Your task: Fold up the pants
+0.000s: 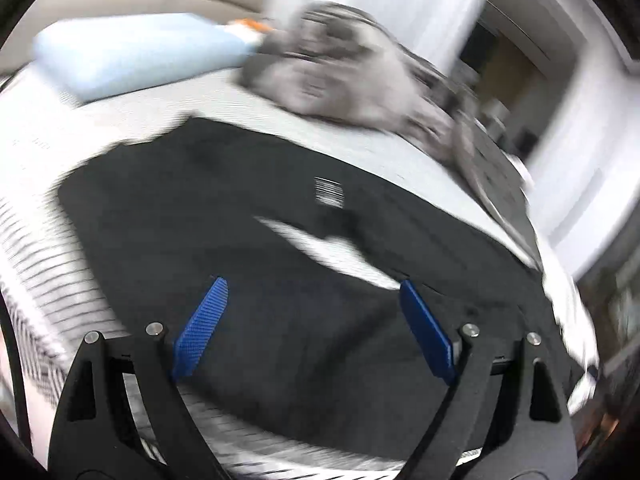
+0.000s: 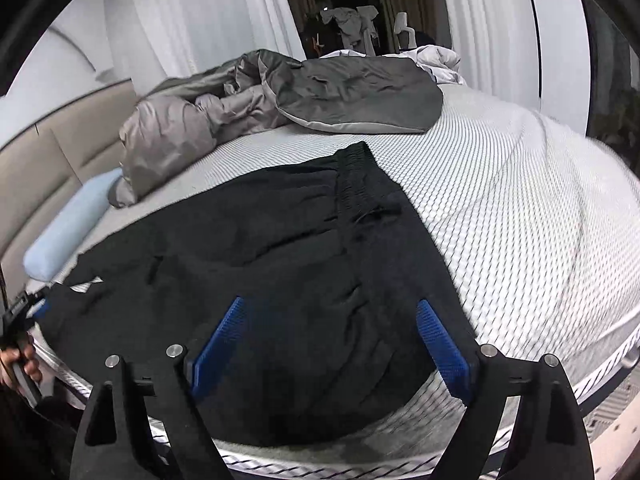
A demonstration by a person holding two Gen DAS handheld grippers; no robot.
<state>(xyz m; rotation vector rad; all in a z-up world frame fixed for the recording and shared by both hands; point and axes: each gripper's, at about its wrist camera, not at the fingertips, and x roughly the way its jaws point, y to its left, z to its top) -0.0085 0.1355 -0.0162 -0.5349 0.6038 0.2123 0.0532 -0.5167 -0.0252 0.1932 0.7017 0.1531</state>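
1. Hovering with blue pads spread wide and gripping nothing: left gripper (image 1: 312,292) and right gripper (image 2: 332,312), both just above the black pants (image 2: 256,256).
2. Spread flat across the patterned white mattress (image 2: 520,208), near its front edge, waistband toward the far side.
3. Heaped beyond: crumpled grey duvet (image 2: 280,96), touching a pale blue pillow (image 2: 68,228) against the beige headboard (image 2: 44,160).

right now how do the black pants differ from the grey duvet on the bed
The black pants lie spread fairly flat near the mattress front edge; the grey duvet is bunched in a crumpled heap farther back. The pants look matte black, the duvet a shinier grey. Both rest on the mattress, and neither gripper holds either.
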